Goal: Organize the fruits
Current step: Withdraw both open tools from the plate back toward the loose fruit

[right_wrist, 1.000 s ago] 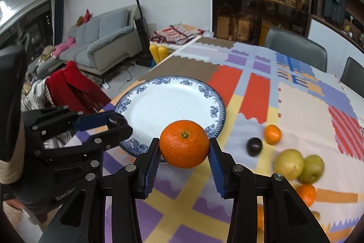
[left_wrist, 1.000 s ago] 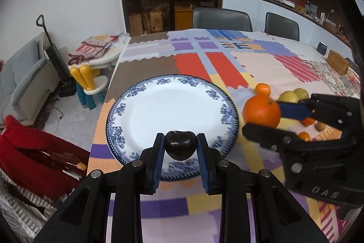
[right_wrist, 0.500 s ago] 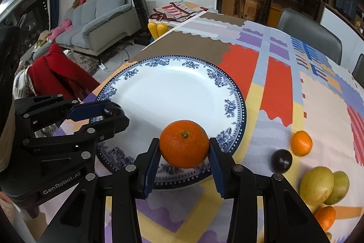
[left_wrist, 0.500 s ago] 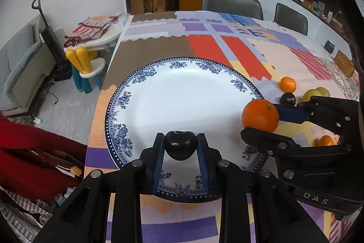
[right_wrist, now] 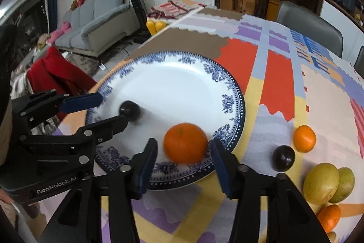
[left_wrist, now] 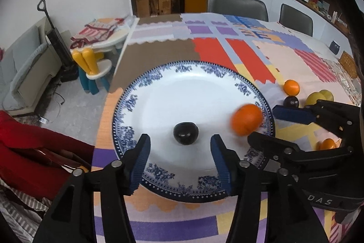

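A blue-and-white plate [left_wrist: 159, 92] [right_wrist: 182, 74] lies on the patchwork tablecloth. A dark plum [left_wrist: 185, 133] [right_wrist: 129, 109] sits on the plate. My left gripper [left_wrist: 179, 158] [right_wrist: 100, 108] is open just behind it. A blurred orange [left_wrist: 246, 119] [right_wrist: 185, 145] is at the plate's near rim between the open jaws of my right gripper [right_wrist: 183, 154] [left_wrist: 268, 124]. On the cloth to the right lie a second plum [right_wrist: 283, 157], a small orange [right_wrist: 304, 138], two yellow-green fruits [right_wrist: 320, 182] and another orange [right_wrist: 329, 216].
The table's left edge runs close to the plate [left_wrist: 113, 74]. Beyond it stand a small child's chair [left_wrist: 95, 70], a red cloth [left_wrist: 29, 152] and a sofa [right_wrist: 102, 15]. Two grey chairs [left_wrist: 236, 6] stand at the far side.
Both grippers have opened. The left one let go of the plum, which now sits on the plate. The right one let go of the orange, which is blurred at the plate's rim.
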